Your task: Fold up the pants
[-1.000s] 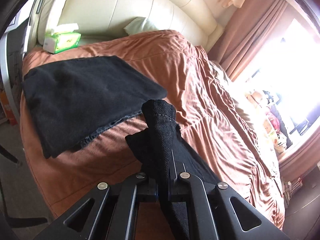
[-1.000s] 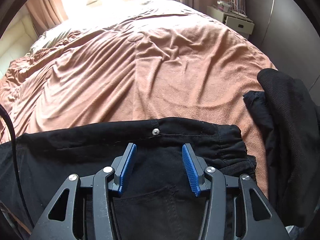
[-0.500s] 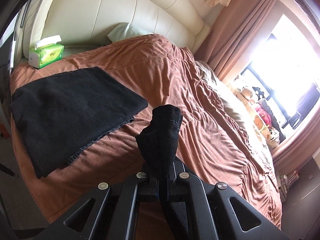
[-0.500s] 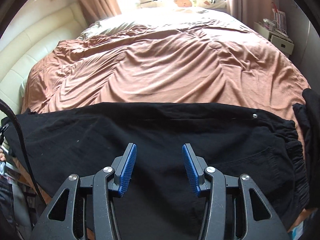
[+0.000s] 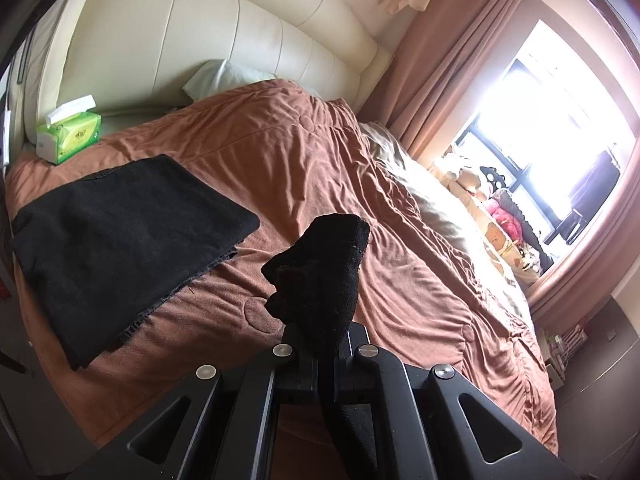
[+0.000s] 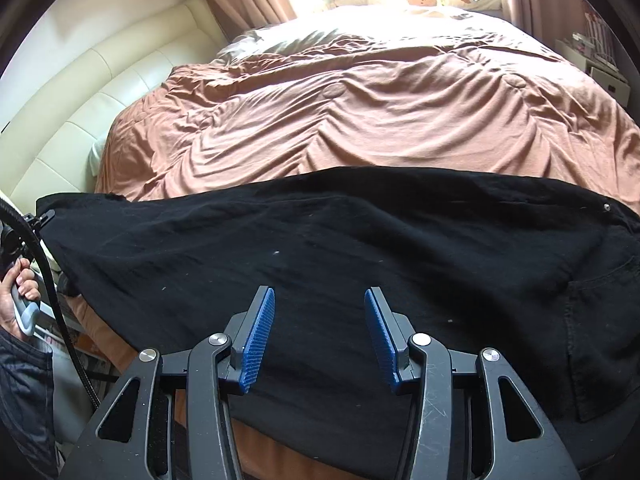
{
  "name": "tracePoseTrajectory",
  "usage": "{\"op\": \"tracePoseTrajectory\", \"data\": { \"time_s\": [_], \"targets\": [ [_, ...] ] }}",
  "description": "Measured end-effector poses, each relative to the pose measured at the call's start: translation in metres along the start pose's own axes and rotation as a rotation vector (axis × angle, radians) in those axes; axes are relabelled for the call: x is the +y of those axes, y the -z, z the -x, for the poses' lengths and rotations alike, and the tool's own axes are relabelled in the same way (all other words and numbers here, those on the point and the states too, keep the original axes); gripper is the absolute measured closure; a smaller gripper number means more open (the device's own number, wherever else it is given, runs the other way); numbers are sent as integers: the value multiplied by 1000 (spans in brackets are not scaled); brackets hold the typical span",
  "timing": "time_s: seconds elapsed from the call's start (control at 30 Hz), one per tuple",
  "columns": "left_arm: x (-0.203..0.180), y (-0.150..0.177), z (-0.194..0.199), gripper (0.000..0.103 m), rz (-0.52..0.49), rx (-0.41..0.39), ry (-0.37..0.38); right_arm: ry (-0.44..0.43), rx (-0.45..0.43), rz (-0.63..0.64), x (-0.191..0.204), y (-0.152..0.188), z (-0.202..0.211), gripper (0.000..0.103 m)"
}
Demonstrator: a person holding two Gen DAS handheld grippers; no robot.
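The pants (image 6: 320, 256) lie spread across the bed (image 6: 360, 112), directly beneath the right gripper (image 6: 319, 336), whose jaws stand wide and empty. The left gripper (image 5: 326, 344) clamps the bunched leg end. The fabric appears soft, limp and moderately heavy; grip seams or hems.

Black pants (image 6: 340, 248) lie spread across the bed (image 6: 360, 112), right tool (image 6: 319, 340) gaping above.

Left gripper (image 5: 326, 354) seemingly clamped, right gripper (image 6: 319, 338) agape
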State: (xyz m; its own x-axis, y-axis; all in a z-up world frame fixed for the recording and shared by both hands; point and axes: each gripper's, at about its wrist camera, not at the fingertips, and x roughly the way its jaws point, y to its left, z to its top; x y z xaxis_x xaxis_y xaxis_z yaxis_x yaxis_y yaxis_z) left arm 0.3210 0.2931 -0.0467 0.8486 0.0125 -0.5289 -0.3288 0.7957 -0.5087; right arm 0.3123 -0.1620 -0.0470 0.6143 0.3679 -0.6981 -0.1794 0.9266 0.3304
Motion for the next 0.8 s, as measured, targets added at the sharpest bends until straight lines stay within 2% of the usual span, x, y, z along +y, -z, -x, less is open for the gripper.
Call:
{"op": "tracePoseTrajectory", "data": {
  "time_s": [0.23, 0.47, 0.53, 0.67, 0.73, 0.8],
  "targets": [
    [-13, -5, 8, 99, 3, -12, 30, -41, 46, 57, 31, 3, -43, 64],
    [-22, -9, 13, 99, 0, -16, 52, 2, 159, 124, 47, 22, -96, 74],
    [-26, -7, 12, 99, -11, -15, 56, 1, 184, 137, 51, 31, -103, 74],
    [-27, -2, 9, 99, -7, -13, 48, -54, 228, 121, 57, 34, -103, 74],
    [-23, -3, 7, 99, 3, -12, 46, -55, 230, 139, 59, 28, -100, 81],
    [-21, -3, 6, 99, 6, -10, 39, -38, 222, 151, 58, 19, -103, 84]
  ]
}}
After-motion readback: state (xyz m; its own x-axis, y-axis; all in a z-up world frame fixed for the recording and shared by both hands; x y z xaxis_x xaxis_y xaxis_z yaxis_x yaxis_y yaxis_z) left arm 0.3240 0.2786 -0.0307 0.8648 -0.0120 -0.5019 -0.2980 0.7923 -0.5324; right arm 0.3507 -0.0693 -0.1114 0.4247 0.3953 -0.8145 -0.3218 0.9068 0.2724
